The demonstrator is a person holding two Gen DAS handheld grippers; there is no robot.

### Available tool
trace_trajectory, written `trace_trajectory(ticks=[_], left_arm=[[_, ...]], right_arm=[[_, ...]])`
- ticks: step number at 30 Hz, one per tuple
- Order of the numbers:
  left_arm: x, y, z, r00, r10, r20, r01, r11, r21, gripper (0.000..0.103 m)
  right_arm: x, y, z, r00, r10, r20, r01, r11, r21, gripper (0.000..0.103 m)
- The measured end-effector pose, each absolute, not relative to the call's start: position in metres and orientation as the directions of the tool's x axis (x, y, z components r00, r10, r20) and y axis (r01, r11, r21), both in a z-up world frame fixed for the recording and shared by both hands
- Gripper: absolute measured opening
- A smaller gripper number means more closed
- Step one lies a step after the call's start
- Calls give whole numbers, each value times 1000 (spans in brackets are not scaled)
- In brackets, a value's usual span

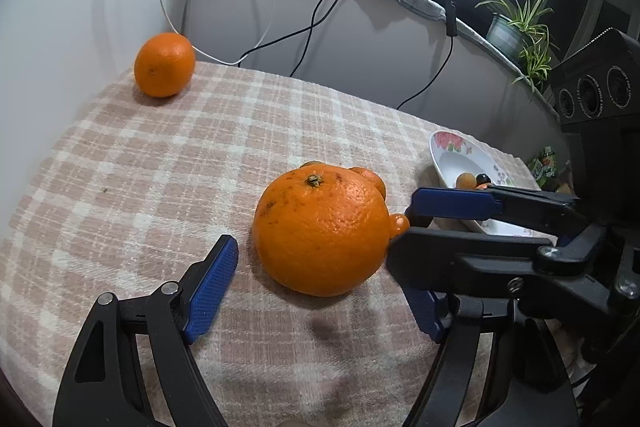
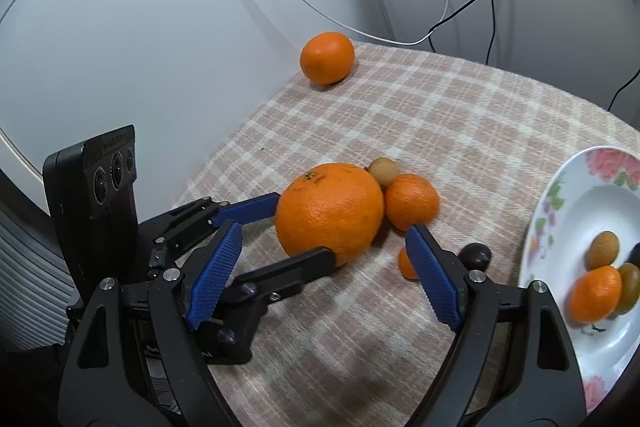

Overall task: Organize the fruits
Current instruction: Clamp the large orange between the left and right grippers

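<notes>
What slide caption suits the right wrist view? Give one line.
Both open claws close in on the big orange on the checked cloth, small fruits beside it, more in the floral plate.

The big orange has dimpled, slightly glossy peel; the checked tablecloth is matt woven fabric (nubbly); the plate is glazed.

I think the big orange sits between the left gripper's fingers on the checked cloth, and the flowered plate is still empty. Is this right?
Not quite. The flowered plate is not empty: the right wrist view shows a small orange fruit and some brownish-green ones in it. The rest holds: the big orange sits on the checked cloth between the fingers of the left gripper.
</notes>
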State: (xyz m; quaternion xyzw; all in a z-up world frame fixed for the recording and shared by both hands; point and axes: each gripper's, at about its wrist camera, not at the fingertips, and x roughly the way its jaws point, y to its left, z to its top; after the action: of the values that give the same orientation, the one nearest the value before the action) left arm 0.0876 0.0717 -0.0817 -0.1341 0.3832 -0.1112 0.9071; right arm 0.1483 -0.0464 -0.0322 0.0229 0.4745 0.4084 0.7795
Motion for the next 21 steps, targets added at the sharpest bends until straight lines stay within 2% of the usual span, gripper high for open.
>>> trace_trajectory(ticks=[3,7,10,21], left_arm=[[90,72,-82,677,-313,-666,105,937,-334,77],[94,73,-84,669,-326,-668,110,932,-346,75],[95,72,-84,667,-330,-668,117,932,-344,72],[92,69,-82,675,-316,-666,112,937,-330,71]], right_arm=[[150,-41,-36,203,660,-723,-608,664,435,86],[153,-36,-41,183,659,-730,-603,662,446,73],[155,-33,-43,170,661,-731,-597,659,457,68],[161,-30,-50,166,648,-743,-578,675,459,64]])
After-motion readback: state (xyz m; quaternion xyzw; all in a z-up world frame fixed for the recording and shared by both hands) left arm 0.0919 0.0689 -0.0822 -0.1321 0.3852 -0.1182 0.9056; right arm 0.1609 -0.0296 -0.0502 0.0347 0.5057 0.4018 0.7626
